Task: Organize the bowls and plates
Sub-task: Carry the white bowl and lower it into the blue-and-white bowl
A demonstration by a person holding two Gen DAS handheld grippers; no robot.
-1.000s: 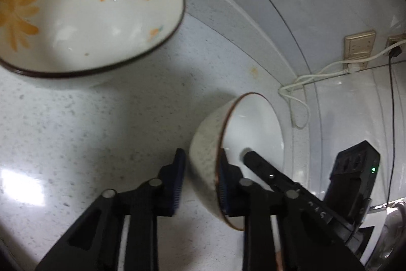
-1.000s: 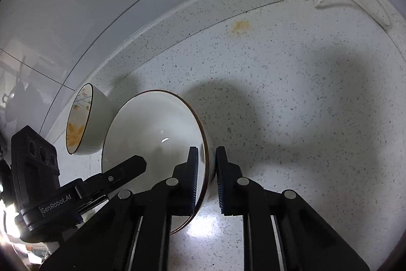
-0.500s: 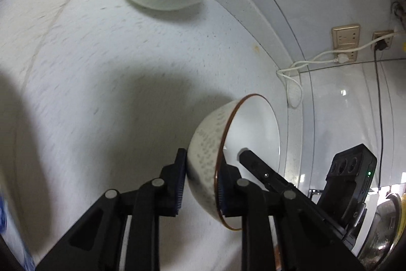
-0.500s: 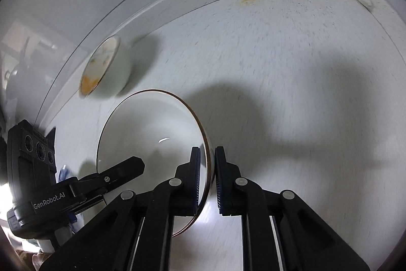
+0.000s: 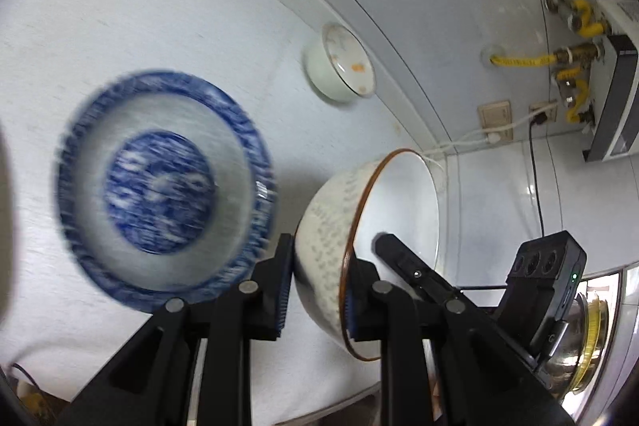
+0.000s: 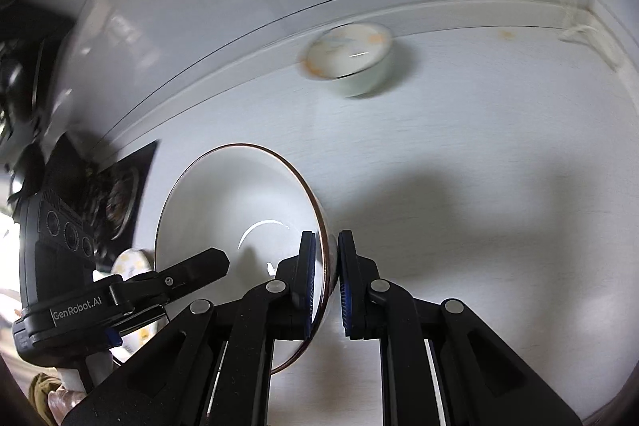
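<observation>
Both claws grip one brown-rimmed bowl: the left claw (image 5: 317, 290) is clamped across its wall, the right claw (image 6: 327, 286) pinched nearly shut on the opposite rim. The brown-rimmed bowl (image 5: 379, 238) hangs tilted between them, clear of the tabletop (image 6: 499, 154). A second ago the flowered bowl (image 5: 343, 66) sat close ahead of the left claw; now it lies well beyond, and a blue-patterned plate (image 5: 163, 186) has come in just left of it. The carry looks headed for stacking.

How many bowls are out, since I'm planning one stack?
3: brown-rimmed bowl held by both grippers; blue-patterned bowl on counter at left; orange-flower bowl near the wall. More may be hidden.
</observation>
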